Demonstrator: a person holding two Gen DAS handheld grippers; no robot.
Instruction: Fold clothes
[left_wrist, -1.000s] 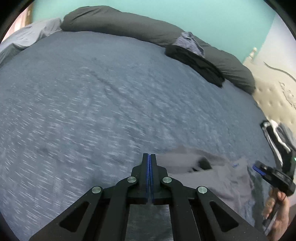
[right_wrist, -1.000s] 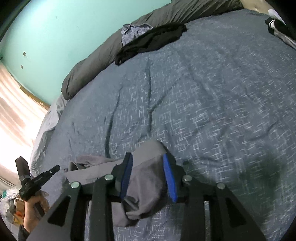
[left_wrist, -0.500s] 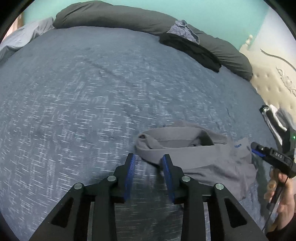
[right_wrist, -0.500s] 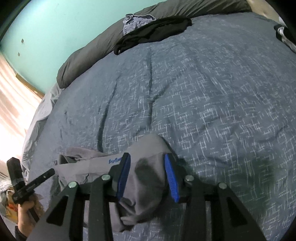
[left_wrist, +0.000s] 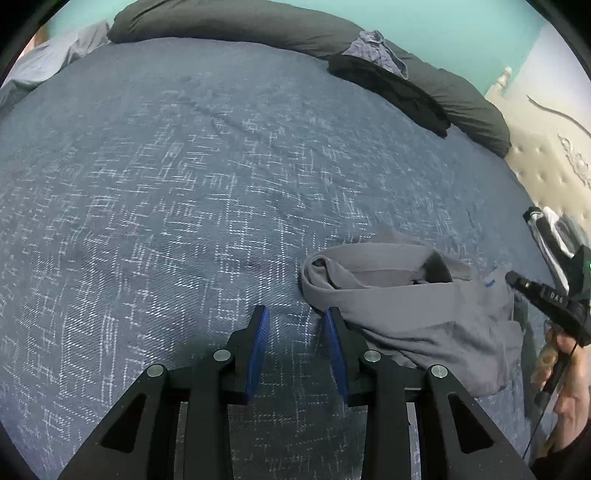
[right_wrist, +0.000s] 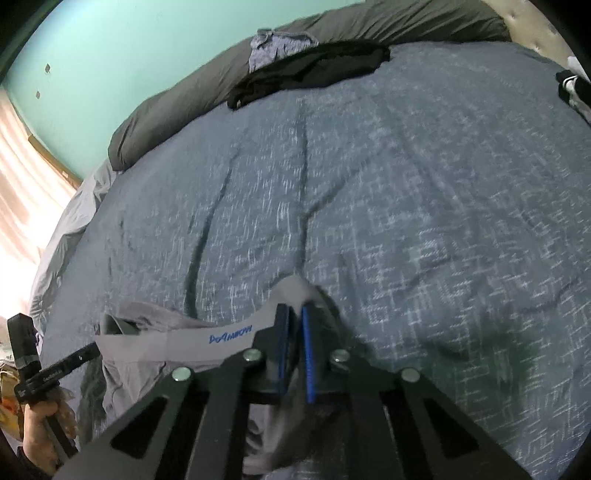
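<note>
The grey garment (left_wrist: 413, 314) lay crumpled on the near right part of the blue bedspread (left_wrist: 184, 184). It looked soft, light and limp, so it would sag and slide when lifted. The right gripper (right_wrist: 293, 314) had just been closing and was clenched on one end of its waistband. The left gripper (left_wrist: 297, 325) stood released, with nothing between its jaws, just beside the other waistband end, which seemed the good place to pinch.

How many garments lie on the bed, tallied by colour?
Grey: 1, the grey garment, pinched by the right tongs
Black: 1, the black garment
Blue-grey: 1, the blue-grey garment
Black-and-white: 1, the striped garment, partly cut off
Total: 4
</note>
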